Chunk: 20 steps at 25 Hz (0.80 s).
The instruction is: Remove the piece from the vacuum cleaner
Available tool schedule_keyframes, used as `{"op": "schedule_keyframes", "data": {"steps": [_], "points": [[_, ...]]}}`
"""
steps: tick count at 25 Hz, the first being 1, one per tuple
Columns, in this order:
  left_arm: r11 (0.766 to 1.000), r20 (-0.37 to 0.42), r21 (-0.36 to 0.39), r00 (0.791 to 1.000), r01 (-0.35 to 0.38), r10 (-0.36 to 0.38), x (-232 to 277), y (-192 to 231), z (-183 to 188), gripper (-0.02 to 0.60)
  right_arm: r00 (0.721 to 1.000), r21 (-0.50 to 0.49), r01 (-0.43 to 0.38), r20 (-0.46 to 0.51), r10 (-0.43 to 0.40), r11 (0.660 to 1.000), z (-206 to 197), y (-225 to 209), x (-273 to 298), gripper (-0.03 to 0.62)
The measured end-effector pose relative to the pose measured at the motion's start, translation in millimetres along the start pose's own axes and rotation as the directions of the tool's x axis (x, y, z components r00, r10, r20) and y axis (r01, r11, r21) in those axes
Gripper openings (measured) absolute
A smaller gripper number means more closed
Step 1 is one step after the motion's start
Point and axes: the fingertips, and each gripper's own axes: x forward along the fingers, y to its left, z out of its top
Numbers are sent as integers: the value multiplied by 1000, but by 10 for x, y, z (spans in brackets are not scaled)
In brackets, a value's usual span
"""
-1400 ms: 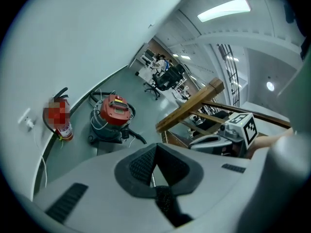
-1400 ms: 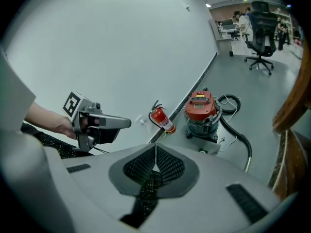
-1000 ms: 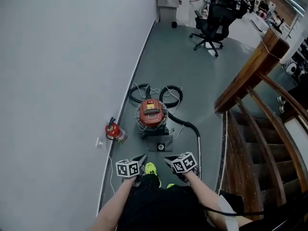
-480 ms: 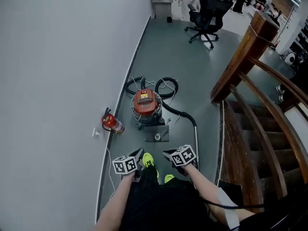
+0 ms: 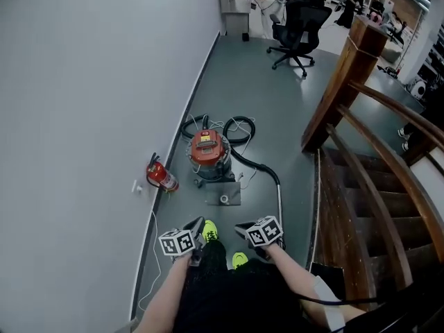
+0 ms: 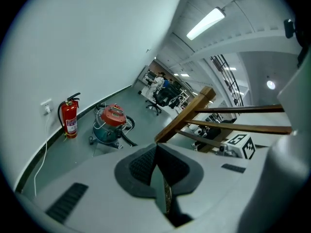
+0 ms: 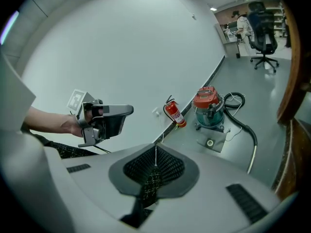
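Observation:
A canister vacuum cleaner [image 5: 209,155] with a red lid and teal body stands on the grey floor by the white wall; it also shows in the left gripper view [image 6: 110,124] and the right gripper view [image 7: 209,107]. Its black hose [image 5: 258,166] runs to a metal tube [image 5: 280,205] lying on the floor. A flat grey piece [image 5: 224,198] with a round hole lies in front of it. My left gripper [image 5: 197,234] and right gripper [image 5: 244,232] are held low, well short of the vacuum, both shut and empty.
A red fire extinguisher [image 5: 161,177] lies by the wall left of the vacuum. A wooden staircase with a railing [image 5: 361,158] fills the right side. A black office chair [image 5: 300,30] stands far back. Loose white cable [image 5: 241,134] lies around the vacuum.
The vacuum has slipped upward and grown smaller in the head view, and the view has swung. Both grippers stay shut and low in the picture.

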Motion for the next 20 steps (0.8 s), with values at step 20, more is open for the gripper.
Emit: {"op": "schedule_keyframes", "data": {"steps": [20], "points": [[942, -18, 335, 1000, -5, 11, -196, -529, -325, 11, 985, -143, 56, 168, -31, 988, 208, 405, -169, 15]]}}
